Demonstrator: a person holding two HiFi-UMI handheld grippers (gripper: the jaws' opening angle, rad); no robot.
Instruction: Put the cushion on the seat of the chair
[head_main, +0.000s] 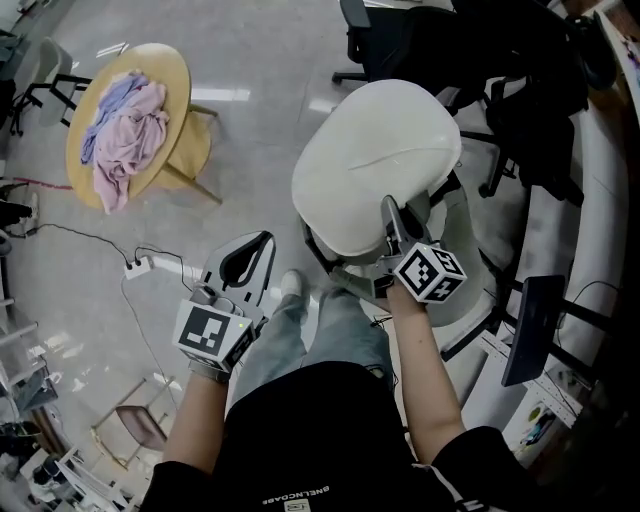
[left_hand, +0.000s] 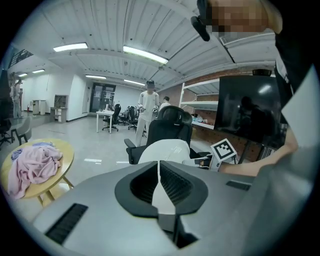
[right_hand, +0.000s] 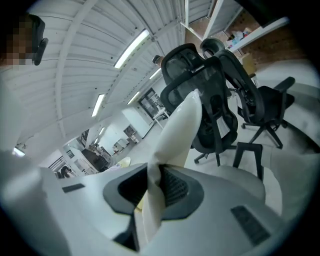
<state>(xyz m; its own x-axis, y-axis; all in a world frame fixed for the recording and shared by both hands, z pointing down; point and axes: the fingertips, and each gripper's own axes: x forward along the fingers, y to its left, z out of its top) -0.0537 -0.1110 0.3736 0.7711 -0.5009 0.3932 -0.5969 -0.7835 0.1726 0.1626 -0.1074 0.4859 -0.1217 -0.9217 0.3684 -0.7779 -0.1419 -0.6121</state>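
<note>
Round table far left, pink and purple cloths lying heaped on it. Left gripper is hanging low beside the person's leg, fingers meeting at the tips, gripping nothing; the pale wedge showing through the gap lower down is background.

Cushion is sitting mid-frame in the head view, white, rounded, broad face turning up toward the camera. Its long axis is running from lower left to upper right, with the near edge toward the person. In the right gripper view it is showing edge-on, rising up and away from the jaws.

Right gripper is pinching that near edge, pads pressing on the fabric from both sides.

Chair is under and to the right of the cushion, its pale seat mostly covered from above. Can't tell whether the cushion is touching the seat. Black office chairs are crowding the upper right, partly cut off by the frame.
</note>
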